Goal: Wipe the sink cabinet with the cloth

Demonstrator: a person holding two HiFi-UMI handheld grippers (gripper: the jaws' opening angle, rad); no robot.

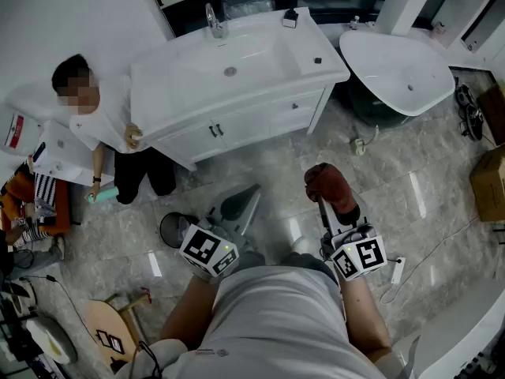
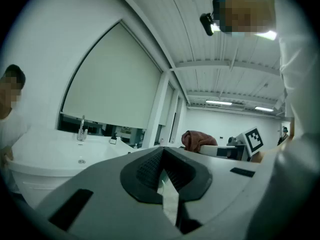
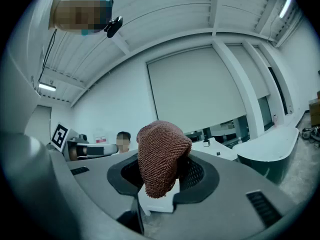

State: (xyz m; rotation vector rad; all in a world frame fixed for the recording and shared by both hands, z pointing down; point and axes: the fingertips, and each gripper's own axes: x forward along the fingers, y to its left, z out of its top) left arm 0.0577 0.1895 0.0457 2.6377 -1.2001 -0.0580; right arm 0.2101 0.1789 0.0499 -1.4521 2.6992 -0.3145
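The white sink cabinet (image 1: 237, 121) with its basin and chrome faucet (image 1: 214, 20) stands against the far wall, well ahead of both grippers. My right gripper (image 1: 322, 206) is shut on a bunched reddish-brown cloth (image 1: 330, 184), which bulges over its jaws in the right gripper view (image 3: 162, 156). My left gripper (image 1: 241, 205) hangs beside it over the floor, its jaws shut with nothing between them (image 2: 162, 159). In the left gripper view the cabinet (image 2: 50, 159) lies ahead to the left and the cloth (image 2: 197, 140) shows at the right.
A person (image 1: 99, 121) crouches at the cabinet's left corner, one hand on its edge. A white oval tub (image 1: 402, 69) stands at the right. A dark bucket (image 1: 175, 229), a power strip with its cable (image 1: 397, 271), a cardboard box (image 1: 489, 181) and a wooden stool (image 1: 110, 330) sit on the marble floor.
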